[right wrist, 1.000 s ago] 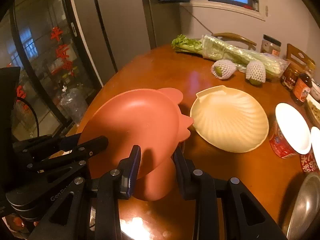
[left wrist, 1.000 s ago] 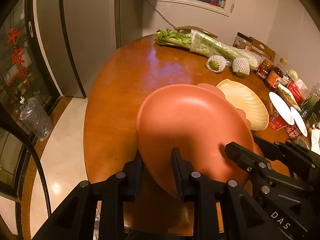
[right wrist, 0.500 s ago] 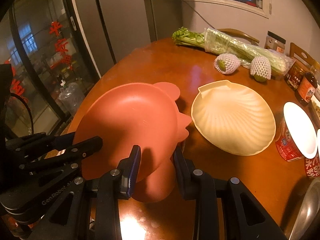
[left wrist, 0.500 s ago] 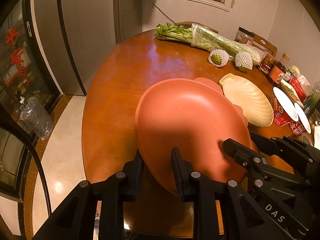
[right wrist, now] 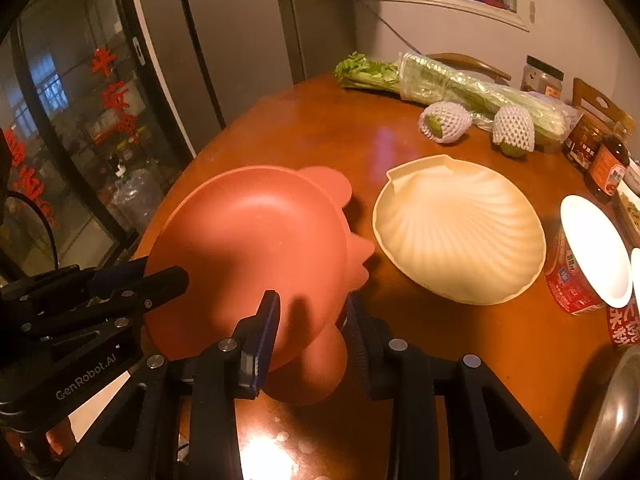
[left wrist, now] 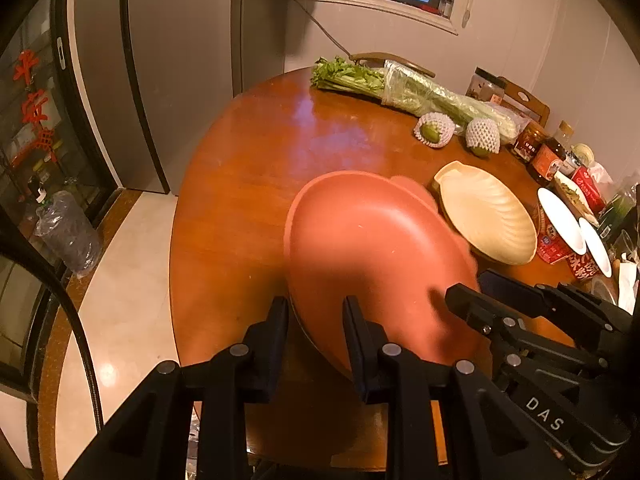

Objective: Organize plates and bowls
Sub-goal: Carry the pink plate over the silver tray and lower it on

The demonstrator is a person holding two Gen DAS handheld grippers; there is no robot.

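At the far left, past the edge of the round wooden table (right wrist: 360,148), stands a glass-fronted cabinet (right wrist: 80,128) with red paper characters. Next comes the left gripper (left wrist: 316,328), its jaws narrowly set and clamped on the near rim of the terracotta plate (left wrist: 372,248), which it holds tilted above the table. The right gripper (right wrist: 312,320) grips the same plate from the other side: in the right wrist view its pads sit on either side of the plate's lower edge, near a rounded lobe, and appear to press on it, though contact on the right-hand pad is partly hidden. To the right of the plate, just beside its scalloped edge, the cream shell-shaped plate (right wrist: 460,232) lies flat on the table. Further right sit white-lidded red cups (right wrist: 580,256), and behind them two net-wrapped fruits (right wrist: 444,122), wrapped celery (right wrist: 460,84) and sauce jars (right wrist: 608,164). The step in hand looks like carrying the terracotta plate with both grippers towards a stacking spot, probably the shell plate. The next move calls for levelling the plate, centring it over the shell plate, lowering gently, and only then releasing both grips.
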